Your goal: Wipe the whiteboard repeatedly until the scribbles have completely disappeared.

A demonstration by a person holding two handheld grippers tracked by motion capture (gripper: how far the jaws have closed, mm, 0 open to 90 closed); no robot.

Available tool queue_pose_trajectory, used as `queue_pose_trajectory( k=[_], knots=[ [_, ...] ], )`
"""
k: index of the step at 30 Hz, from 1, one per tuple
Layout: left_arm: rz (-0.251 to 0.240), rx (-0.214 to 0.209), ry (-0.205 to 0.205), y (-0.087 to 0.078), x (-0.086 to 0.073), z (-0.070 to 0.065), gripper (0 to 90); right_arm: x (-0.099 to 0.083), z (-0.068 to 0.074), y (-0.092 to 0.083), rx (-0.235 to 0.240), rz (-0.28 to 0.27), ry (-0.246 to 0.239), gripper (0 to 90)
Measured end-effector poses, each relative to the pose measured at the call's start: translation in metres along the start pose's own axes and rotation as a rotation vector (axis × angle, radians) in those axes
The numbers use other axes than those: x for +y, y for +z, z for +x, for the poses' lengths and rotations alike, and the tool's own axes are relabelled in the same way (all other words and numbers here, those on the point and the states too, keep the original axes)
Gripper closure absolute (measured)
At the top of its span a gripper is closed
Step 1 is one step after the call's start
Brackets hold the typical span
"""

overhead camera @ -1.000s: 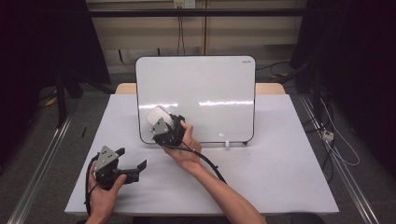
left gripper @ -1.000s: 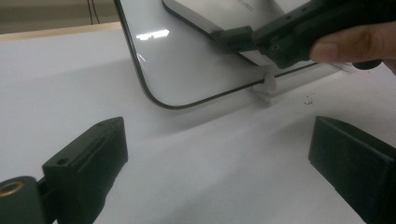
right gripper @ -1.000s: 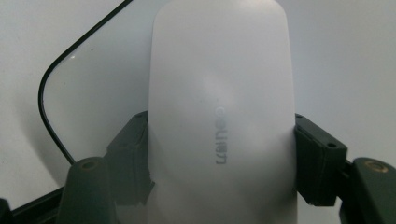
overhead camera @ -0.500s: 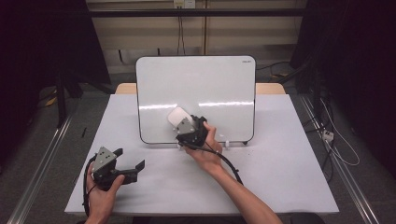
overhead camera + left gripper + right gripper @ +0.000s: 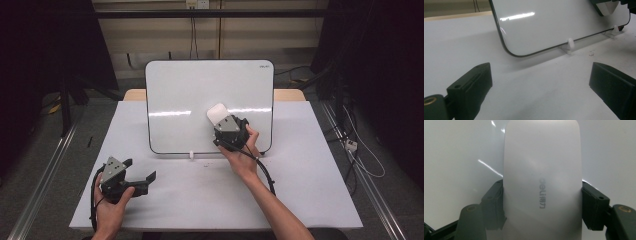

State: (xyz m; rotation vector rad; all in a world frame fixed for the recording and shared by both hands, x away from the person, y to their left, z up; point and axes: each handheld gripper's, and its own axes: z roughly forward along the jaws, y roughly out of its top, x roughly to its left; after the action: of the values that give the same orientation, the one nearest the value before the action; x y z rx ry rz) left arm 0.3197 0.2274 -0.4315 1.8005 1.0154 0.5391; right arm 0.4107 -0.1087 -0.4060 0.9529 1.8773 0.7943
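Eraser (image 5: 542, 182), white with grey lettering on its back, sits clamped between the jaws of the right gripper (image 5: 223, 120), which presses it flat against the whiteboard (image 5: 190, 95) toward the board's lower right (the person's hand wraps the gripper from below). Nearer the table's front edge, the left gripper (image 5: 137, 175) rests low over the white table (image 5: 310, 165), held in the left hand, its jaws spread wide with nothing between them. Beyond it, the board stands propped in small white clips (image 5: 571, 43).
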Motion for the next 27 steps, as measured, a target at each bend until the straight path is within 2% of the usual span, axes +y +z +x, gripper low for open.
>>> queue_pose_trajectory(
  k=[1, 3, 10, 16, 17, 21, 26, 27],
  knots=[
    [0.0, 0.0, 0.0, 0.0, 0.0, 0.0, 4.7, -0.001, 0.001, 0.0, 0.003, -0.003, 0.013, 31.7],
    [0.004, -0.002, 0.005, 0.0, 0.0, 0.0, 4.7, -0.004, 0.005, -0.001, 0.001, -0.006, 0.009, 31.7],
    [0.008, -0.007, 0.015, 0.001, 0.0, -0.001, 4.7, -0.018, 0.03, -0.005, 0.025, -0.003, -0.05, 31.7],
    [0.005, -0.004, 0.003, 0.003, 0.001, -0.002, 4.7, -0.019, 0.038, -0.005, 0.023, -0.009, -0.034, 31.7],
    [0.008, -0.004, 0.012, 0.003, 0.001, -0.002, 4.7, -0.017, 0.042, -0.004, 0.025, -0.012, -0.051, 31.7],
    [0.015, -0.007, 0.011, 0.004, 0.001, -0.002, 4.7, -0.011, 0.045, -0.002, 0.041, -0.005, -0.041, 31.7],
    [0.005, -0.007, 0.003, 0.003, 0.001, -0.002, 4.7, 0.005, 0.051, 0.005, 0.051, -0.016, -0.048, 31.7],
    [0.011, -0.007, 0.012, 0.002, 0.001, 0.0, 4.7, 0.011, 0.054, 0.007, 0.055, -0.019, -0.051, 31.6]
  ],
)
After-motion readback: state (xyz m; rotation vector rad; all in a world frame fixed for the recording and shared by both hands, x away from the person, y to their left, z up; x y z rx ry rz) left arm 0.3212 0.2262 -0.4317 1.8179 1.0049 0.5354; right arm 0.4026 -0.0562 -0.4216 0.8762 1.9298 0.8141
